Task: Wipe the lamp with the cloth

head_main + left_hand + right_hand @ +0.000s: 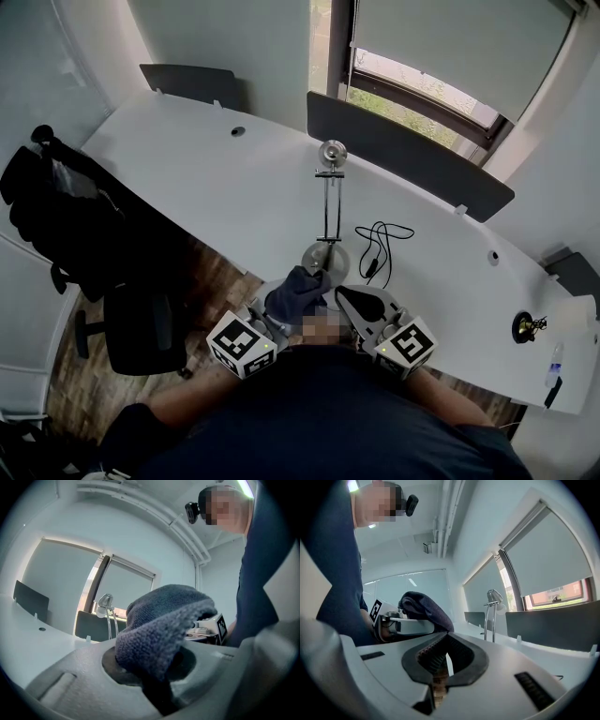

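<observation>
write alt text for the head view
The left gripper holds a dark cloth by the base of a metal lamp on a curved white desk. The right gripper sits shut and empty beside it; a black cable lies nearby.

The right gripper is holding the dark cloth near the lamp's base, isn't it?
No, the left gripper holds the cloth near the lamp's base; the left gripper view shows it clamped there. The right gripper is empty.

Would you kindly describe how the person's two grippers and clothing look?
The left gripper and right gripper have light grey moulded bodies with dark jaw pads, and the right one's pads are ribbed. Each carries a white cube printed with black square markers. The person wears a dark blue top.
</observation>
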A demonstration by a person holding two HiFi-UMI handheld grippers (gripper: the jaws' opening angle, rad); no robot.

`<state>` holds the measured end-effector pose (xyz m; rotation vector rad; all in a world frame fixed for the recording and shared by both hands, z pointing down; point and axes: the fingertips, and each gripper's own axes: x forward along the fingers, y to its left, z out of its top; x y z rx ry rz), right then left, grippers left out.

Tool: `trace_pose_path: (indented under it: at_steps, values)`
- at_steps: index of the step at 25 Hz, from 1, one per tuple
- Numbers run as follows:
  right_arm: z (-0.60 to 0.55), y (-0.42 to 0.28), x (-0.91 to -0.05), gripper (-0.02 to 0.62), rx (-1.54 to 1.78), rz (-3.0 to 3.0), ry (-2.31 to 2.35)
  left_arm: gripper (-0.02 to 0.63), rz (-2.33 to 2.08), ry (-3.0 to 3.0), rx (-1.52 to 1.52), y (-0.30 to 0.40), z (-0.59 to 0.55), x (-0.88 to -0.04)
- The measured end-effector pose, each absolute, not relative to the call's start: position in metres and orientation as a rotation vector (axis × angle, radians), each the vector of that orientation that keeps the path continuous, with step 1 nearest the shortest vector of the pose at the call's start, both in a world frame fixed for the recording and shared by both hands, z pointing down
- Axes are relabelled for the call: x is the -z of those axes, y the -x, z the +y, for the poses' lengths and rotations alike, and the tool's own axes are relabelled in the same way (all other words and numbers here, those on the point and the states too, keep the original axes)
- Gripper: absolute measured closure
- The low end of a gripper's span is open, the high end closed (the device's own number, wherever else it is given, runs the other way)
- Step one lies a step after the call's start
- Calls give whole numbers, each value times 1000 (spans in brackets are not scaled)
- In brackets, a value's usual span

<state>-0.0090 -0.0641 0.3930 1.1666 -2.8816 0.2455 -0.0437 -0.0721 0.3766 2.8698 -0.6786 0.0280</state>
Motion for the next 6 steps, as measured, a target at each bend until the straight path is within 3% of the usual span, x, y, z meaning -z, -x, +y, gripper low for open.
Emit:
trace_pose_path:
  at_steps: [6]
  values:
    - [-65,4,-397,584,-276,-2885,-1197,537,-672,-2864,-16,40,-73,-377]
